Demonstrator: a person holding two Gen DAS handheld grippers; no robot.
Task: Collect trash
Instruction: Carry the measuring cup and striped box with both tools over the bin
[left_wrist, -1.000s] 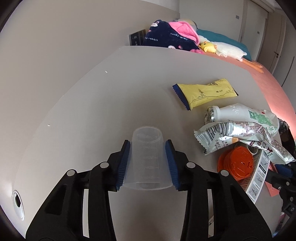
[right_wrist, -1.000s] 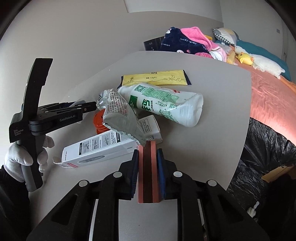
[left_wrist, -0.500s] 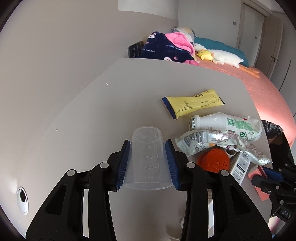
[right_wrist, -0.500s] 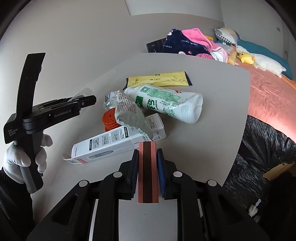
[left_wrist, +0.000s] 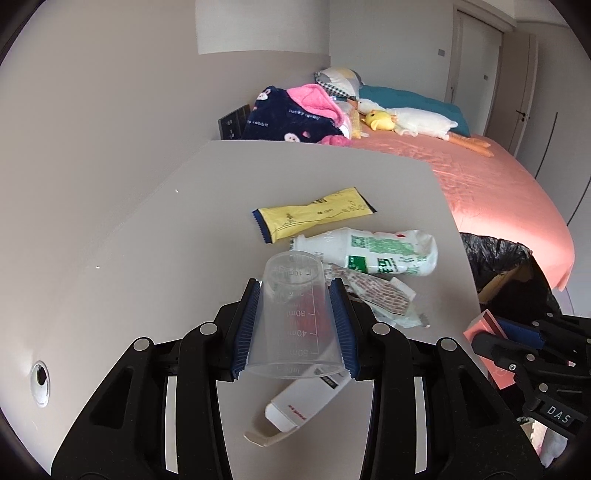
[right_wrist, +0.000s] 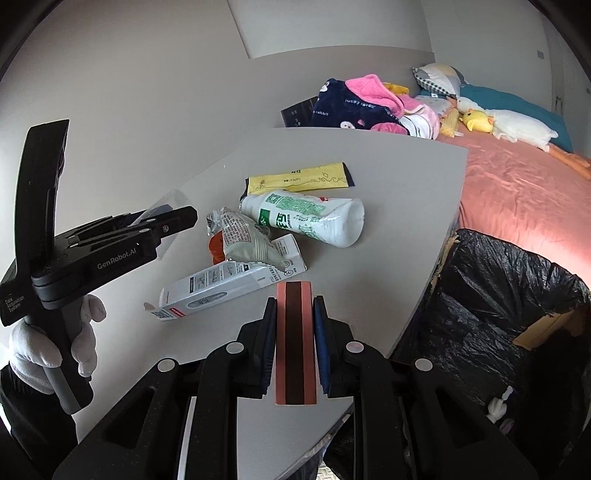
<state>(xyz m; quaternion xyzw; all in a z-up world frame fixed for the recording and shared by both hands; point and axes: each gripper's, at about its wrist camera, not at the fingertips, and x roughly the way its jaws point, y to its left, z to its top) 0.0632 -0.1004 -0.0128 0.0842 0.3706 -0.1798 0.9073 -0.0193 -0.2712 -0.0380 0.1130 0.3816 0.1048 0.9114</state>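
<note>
My left gripper (left_wrist: 295, 295) is shut on a clear plastic measuring cup (left_wrist: 293, 321), held above the grey table (left_wrist: 147, 258). My right gripper (right_wrist: 294, 306) is shut on a flat pink and brown box (right_wrist: 295, 343) near the table's right edge. On the table lie a yellow wrapper (left_wrist: 314, 214), a crushed white bottle with green print (left_wrist: 369, 251), a silver foil bag (right_wrist: 243, 236) over an orange lid (right_wrist: 216, 245), and a long white carton (right_wrist: 225, 284). A bin lined with a black bag (right_wrist: 498, 288) stands beside the table on the right.
A bed with a pink cover (left_wrist: 498, 192) lies behind the table, with a navy and pink blanket (left_wrist: 295, 118) and a plush duck (left_wrist: 406, 120). A wall (left_wrist: 92, 129) runs along the table's left side. A cable hole (left_wrist: 40, 376) sits at the table's near left.
Both grippers have lifted and drawn back from the trash pile, each keeping its hold. The left one has swung right, over the pile. The bin shows more in the right view.
</note>
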